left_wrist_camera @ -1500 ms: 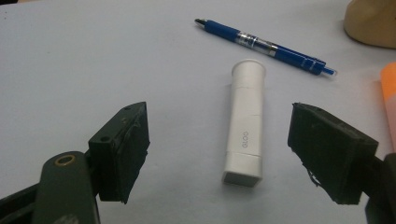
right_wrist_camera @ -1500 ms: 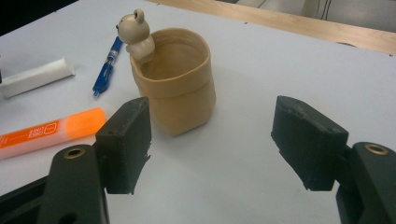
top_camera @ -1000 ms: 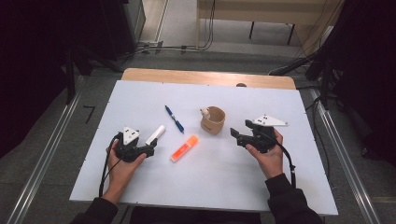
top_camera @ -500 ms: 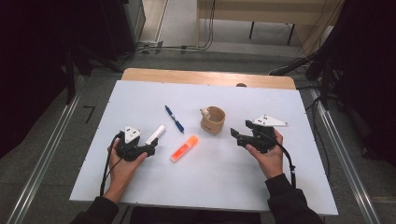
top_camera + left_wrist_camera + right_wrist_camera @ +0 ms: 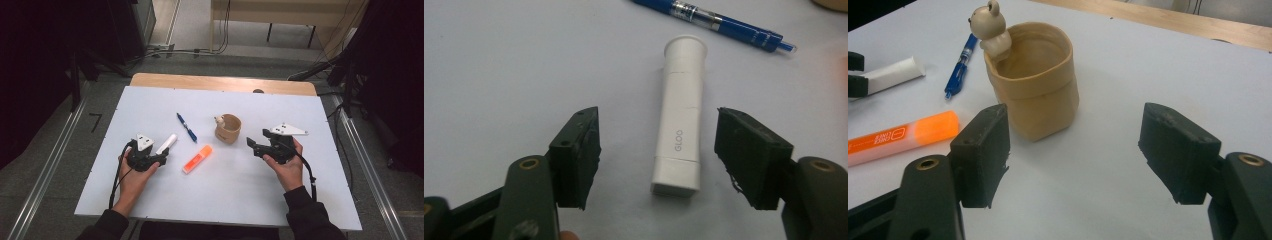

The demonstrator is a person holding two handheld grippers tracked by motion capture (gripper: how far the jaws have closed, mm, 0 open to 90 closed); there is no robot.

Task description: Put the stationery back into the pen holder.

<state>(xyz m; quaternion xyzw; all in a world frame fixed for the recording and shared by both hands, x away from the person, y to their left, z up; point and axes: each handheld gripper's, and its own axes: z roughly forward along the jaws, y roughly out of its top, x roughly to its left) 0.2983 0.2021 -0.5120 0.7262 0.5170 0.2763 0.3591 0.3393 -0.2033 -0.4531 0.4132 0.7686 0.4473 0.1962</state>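
High view, L side: left gripper (image 5: 161, 159) is sitting on the white table (image 5: 150, 107), held by the person's L hand. Its tips are lying at the near end of the white glue stick (image 5: 167, 143).
High view, middle: blue pen (image 5: 186, 127) is lying just past the glue stick. Orange marker (image 5: 197, 159) is lying near both, not touching.
High view, R side: right gripper (image 5: 251, 145) is pointing at the tan cup (image 5: 228, 128), a bit apart from it.
Left gripper view: jaws have just been closing in w/ the glue stick (image 5: 680, 125) lying between them. Pads aren't touching it; there's a gap on each side. Pen (image 5: 715, 22) is lying across the top, past the stick's cap.
Right gripper view: jaws are standing spread w/ nothing between them. Cup (image 5: 1034, 80) is standing upright just ahead, w/ a little bear (image 5: 990, 29) sitting on its rim. Marker (image 5: 898, 137) is lying to the L of it, pen (image 5: 961, 66) behind.
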